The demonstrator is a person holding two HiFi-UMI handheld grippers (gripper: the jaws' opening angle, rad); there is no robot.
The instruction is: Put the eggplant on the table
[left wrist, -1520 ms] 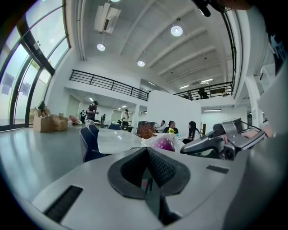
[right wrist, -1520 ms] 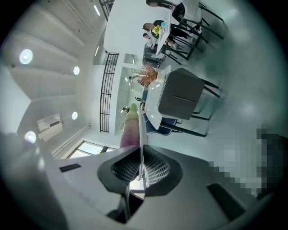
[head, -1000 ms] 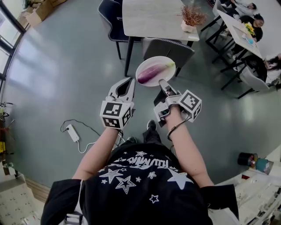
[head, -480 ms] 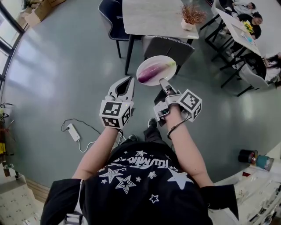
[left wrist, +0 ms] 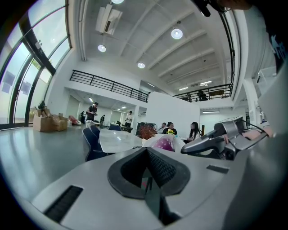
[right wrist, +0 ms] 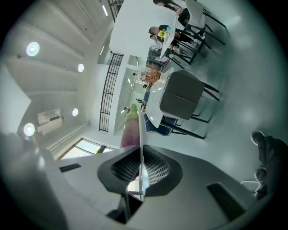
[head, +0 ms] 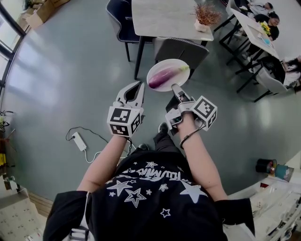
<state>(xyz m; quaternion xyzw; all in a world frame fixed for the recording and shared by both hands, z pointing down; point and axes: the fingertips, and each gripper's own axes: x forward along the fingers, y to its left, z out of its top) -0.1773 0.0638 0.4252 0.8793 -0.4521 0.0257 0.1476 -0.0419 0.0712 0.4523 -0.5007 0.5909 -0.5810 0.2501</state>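
A purple eggplant point(head: 161, 78) with a green stem lies on a white plate point(head: 172, 66) held in the air in front of me. My right gripper point(head: 176, 88) is shut on the plate's near rim. In the right gripper view the plate point(right wrist: 142, 130) runs edge-on between the jaws, with the eggplant point(right wrist: 130, 129) on its left side. My left gripper point(head: 139, 86) hangs shut and holds nothing, left of the plate. From the left gripper point(left wrist: 146, 149) view the eggplant point(left wrist: 164, 143) shows just ahead. The marble table point(head: 160, 19) stands beyond the plate.
A grey chair point(head: 181, 50) is tucked at the table's near side, under the plate. A dark blue chair point(head: 119, 14) stands at its left. A potted dry plant point(head: 205, 19) sits on the table's right end. A power strip point(head: 77, 141) with cable lies on the floor.
The plate with the eggplant has drifted slightly right and toward the table. Both grippers keep their hold and pose.
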